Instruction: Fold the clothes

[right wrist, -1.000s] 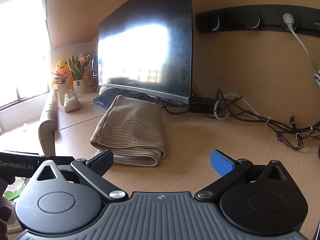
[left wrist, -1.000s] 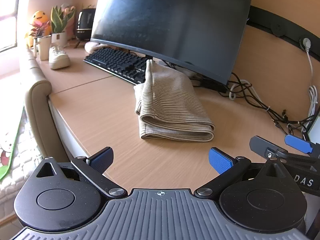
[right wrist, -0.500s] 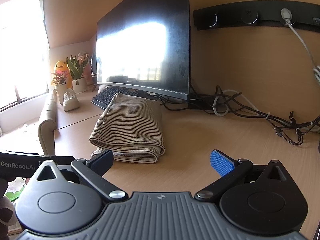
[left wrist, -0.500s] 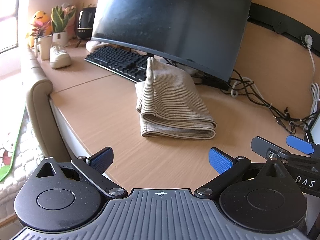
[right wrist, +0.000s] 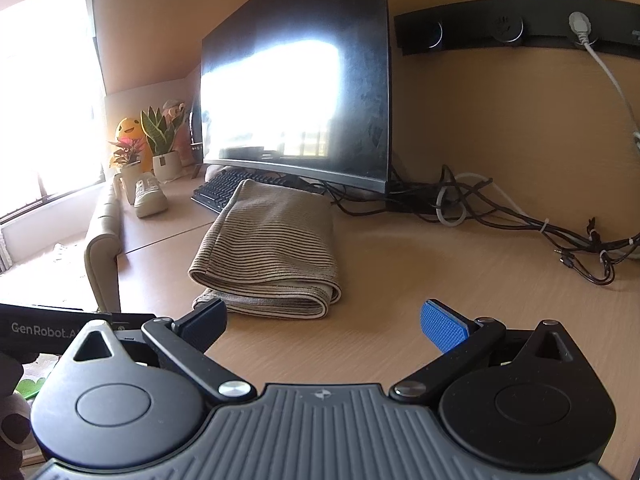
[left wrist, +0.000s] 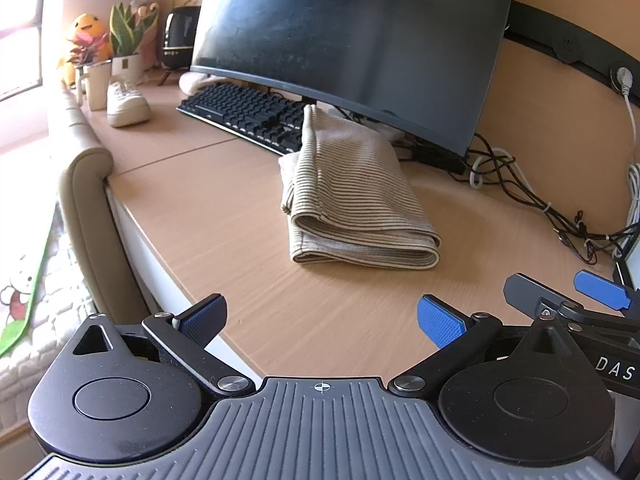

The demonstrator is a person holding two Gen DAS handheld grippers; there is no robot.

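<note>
I find the beige, dark-striped knitted garment (left wrist: 352, 196) already folded into a layered bundle on the light wooden desk (left wrist: 224, 216), lying at about 12 o'clock from both tools, its far end just in front of the black keyboard (left wrist: 248, 114) and the dark curved monitor (left wrist: 360, 40). My left gripper (left wrist: 320, 314) and right gripper (right wrist: 324, 322) both stand with jaws spread wide, holding nothing, near the desk's front edge and clear of the cloth. I judge the fabric light, soft and limp, so any further fold is best taken at the near corners of the rounded folded edge, pinching all layers together lest they slide apart.
</note>
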